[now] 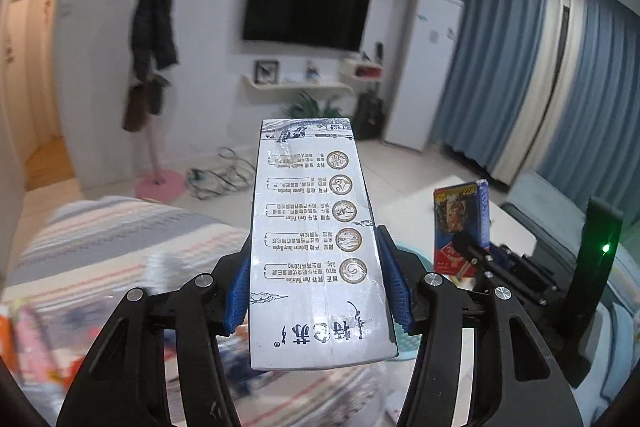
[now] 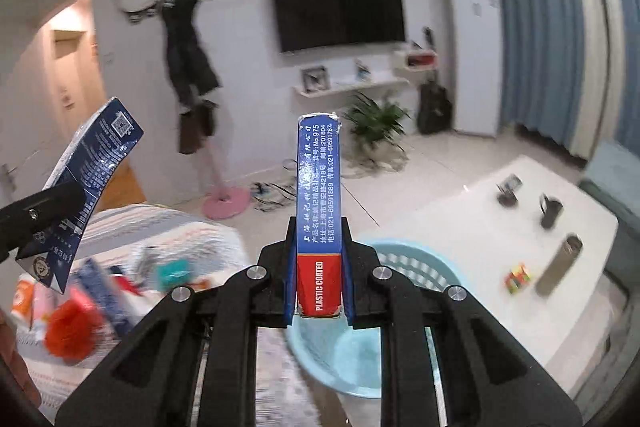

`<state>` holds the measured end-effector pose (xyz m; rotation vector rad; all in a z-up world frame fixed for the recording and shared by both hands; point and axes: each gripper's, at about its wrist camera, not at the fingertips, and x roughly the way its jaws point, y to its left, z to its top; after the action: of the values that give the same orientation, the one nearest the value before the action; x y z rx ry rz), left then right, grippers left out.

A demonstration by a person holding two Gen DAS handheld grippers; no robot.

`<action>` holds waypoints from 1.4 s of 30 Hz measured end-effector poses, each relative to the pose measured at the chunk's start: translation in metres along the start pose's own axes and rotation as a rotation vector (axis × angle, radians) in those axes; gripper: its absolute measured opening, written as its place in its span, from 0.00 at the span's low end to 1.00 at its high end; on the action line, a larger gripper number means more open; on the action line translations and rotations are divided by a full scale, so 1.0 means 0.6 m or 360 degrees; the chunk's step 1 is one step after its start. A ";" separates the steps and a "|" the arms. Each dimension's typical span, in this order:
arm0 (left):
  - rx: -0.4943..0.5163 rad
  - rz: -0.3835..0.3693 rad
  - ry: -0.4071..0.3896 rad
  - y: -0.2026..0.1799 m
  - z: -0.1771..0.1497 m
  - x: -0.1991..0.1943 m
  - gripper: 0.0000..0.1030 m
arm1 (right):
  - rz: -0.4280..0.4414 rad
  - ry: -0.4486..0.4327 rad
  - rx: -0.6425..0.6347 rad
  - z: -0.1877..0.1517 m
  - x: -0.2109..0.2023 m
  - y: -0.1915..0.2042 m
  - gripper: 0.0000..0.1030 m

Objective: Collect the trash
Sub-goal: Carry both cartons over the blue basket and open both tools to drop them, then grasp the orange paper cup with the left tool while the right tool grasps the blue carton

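Observation:
My left gripper (image 1: 318, 285) is shut on a white and blue milk carton (image 1: 312, 239), held up in the air; the carton also shows at the left of the right wrist view (image 2: 92, 179). My right gripper (image 2: 318, 281) is shut on a thin blue and red card box (image 2: 318, 211), held upright above a light blue basket (image 2: 404, 263). The box and right gripper show at the right of the left wrist view (image 1: 460, 227). More trash, an orange-red piece (image 2: 70, 331) and several packets (image 2: 108, 295), lies on the striped bed cover (image 2: 132, 227) at lower left.
A white low table (image 2: 460, 227) at right holds a grey cylinder (image 2: 560, 265), a colourful cube (image 2: 518, 277) and dark small items (image 2: 550, 213). A coat stand with pink base (image 2: 226, 205), cables (image 2: 276, 191) on the floor, a plant (image 2: 376, 125), TV wall and blue curtains lie beyond.

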<state>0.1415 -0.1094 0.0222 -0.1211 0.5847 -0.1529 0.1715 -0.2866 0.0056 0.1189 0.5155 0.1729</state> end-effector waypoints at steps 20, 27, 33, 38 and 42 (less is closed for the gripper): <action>-0.0063 -0.0330 0.0663 -0.053 -0.115 0.332 0.53 | -0.0205 0.0625 0.0379 -0.161 0.200 -0.190 0.15; -0.0049 -0.0331 0.0648 -0.060 -0.113 0.310 0.65 | -0.0147 0.0680 0.0397 -0.163 0.209 -0.189 0.18; -0.0061 -0.0329 0.0598 -0.054 -0.098 0.276 0.67 | -0.0169 0.0626 0.0386 -0.151 0.184 -0.181 0.42; -0.0082 -0.0329 0.0538 -0.042 -0.090 0.238 0.67 | -0.0147 0.0581 0.0345 -0.137 0.155 -0.156 0.42; -0.0087 -0.0323 0.0451 -0.032 -0.077 0.190 0.67 | -0.0100 0.0502 0.0268 -0.112 0.120 -0.121 0.42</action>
<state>0.2077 -0.1516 -0.0747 -0.2139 0.8597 -0.3550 0.2095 -0.3389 -0.0982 0.2418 0.8476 0.0861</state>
